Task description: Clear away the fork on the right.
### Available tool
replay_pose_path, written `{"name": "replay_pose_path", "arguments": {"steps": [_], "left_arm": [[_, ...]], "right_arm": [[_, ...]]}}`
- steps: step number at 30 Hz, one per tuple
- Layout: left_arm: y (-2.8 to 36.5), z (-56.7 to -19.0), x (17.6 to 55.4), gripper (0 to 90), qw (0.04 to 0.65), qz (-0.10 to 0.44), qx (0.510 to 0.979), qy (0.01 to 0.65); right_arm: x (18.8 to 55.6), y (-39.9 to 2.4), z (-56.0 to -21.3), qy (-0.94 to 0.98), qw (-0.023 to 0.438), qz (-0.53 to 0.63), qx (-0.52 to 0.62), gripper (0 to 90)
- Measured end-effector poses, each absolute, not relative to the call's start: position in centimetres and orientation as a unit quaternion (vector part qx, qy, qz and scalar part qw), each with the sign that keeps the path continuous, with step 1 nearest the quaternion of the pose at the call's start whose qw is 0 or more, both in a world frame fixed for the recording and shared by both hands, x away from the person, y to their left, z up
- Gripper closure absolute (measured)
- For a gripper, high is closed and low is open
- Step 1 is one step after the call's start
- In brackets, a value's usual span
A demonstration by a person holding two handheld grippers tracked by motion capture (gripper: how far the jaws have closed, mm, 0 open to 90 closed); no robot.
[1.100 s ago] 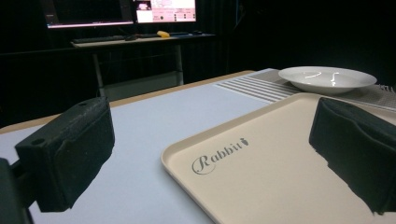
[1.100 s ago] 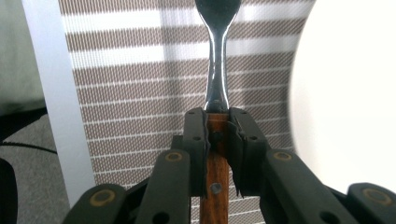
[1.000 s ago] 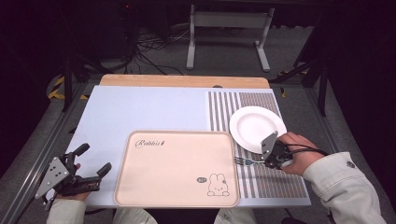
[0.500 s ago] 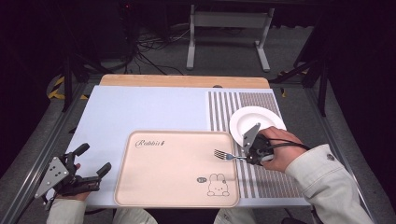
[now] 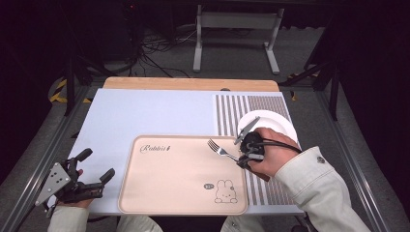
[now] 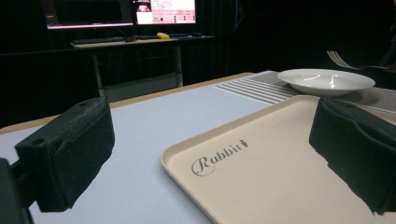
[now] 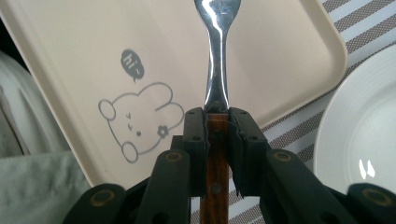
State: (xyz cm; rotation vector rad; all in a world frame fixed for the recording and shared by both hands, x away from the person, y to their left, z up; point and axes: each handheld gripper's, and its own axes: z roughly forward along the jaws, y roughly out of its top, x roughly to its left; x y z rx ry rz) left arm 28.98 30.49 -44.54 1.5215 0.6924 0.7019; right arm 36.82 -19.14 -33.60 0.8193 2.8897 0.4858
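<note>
The right gripper (image 7: 217,135) has its jaws pinched on the wooden handle of a fork (image 7: 215,60) (steel neck and tines jutting forward), which now reaches over the right edge of the beige rabbit tray (image 5: 169,183); a second ago it hung over the striped mat (image 5: 270,191) below the white plate (image 5: 278,124). The left gripper (image 5: 94,166) stays at the table's near-left corner, its jaws spread wide and holding nothing, just beside the tray.

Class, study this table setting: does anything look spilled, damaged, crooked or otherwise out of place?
Nothing stands out. The tray lies square on the table, the white plate sits unspilled on the striped mat, and the fork is gripped by its wooden handle in the right gripper, above the tray.
</note>
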Motion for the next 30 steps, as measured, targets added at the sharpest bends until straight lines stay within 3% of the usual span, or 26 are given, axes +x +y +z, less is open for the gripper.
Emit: {"name": "replay_pose_path", "arguments": {"steps": [23,30], "left_arm": [[30.5,-44.5,28.9,1.1,0.618,0.304,0.662,0.296],[30.5,-44.5,28.9,1.1,0.619,0.304,0.662,0.295]], "right_arm": [[36.2,-14.6,-34.7,0.879,0.028,0.189,0.437,78.1],[36.2,-13.8,-35.4,0.88,0.028,0.184,0.438,78.1]]}}
